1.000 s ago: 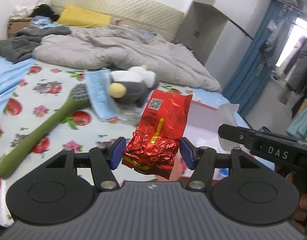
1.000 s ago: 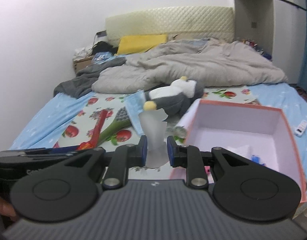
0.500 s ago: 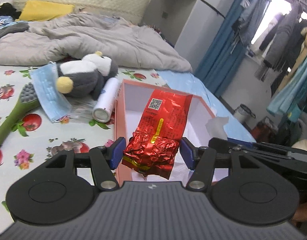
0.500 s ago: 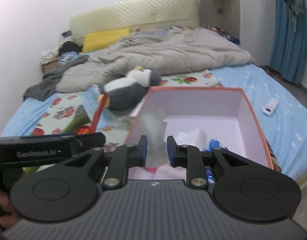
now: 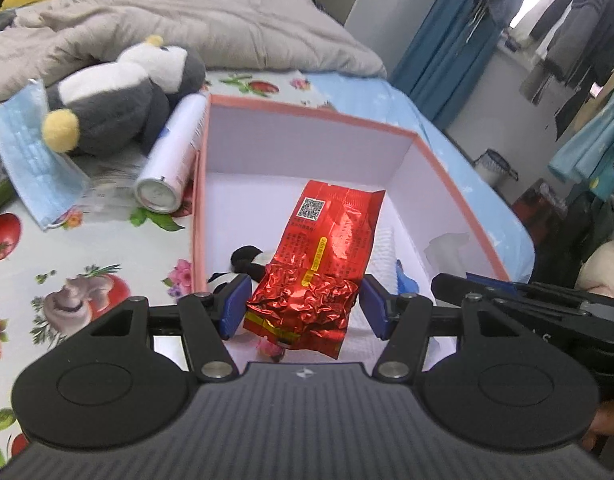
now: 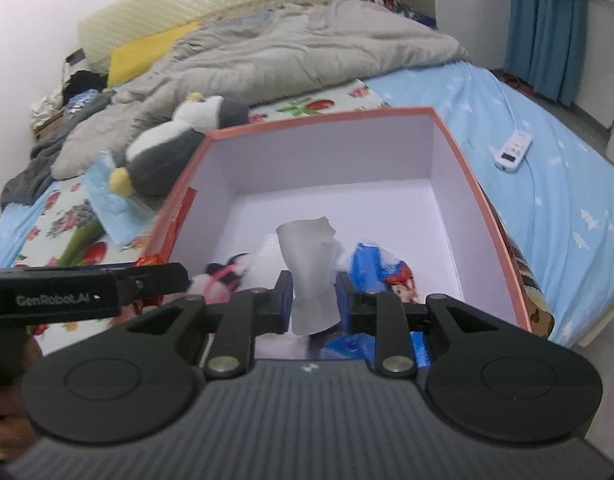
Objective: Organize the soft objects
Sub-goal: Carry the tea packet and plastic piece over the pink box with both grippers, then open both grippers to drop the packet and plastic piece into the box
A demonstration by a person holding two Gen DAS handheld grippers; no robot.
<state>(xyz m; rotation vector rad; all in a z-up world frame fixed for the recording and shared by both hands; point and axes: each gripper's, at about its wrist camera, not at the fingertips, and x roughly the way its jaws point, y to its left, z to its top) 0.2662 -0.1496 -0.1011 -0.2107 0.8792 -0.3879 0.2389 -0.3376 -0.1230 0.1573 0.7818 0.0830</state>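
Note:
My left gripper (image 5: 303,304) is shut on a red foil packet (image 5: 323,264) and holds it over the near end of the pink-rimmed box (image 5: 315,114). My right gripper (image 6: 312,300) is shut on a translucent white soft piece (image 6: 310,272), also over that box (image 6: 473,184). Inside the box lie a small mouse plush (image 6: 223,274), a white cloth (image 6: 267,258) and a blue packet (image 6: 371,264). A grey and white penguin plush (image 5: 119,96) lies on the bed left of the box.
A blue face mask (image 5: 31,152) and a white spray can (image 5: 175,156) lie by the penguin. A green brush (image 6: 81,240) lies left of the box. A crumpled grey duvet (image 6: 291,52) covers the far bed. A white remote (image 6: 513,150) lies on the blue sheet to the right.
Both grippers have moved from over the bed to above the open box, each still holding its item. The box interior now fills both views.

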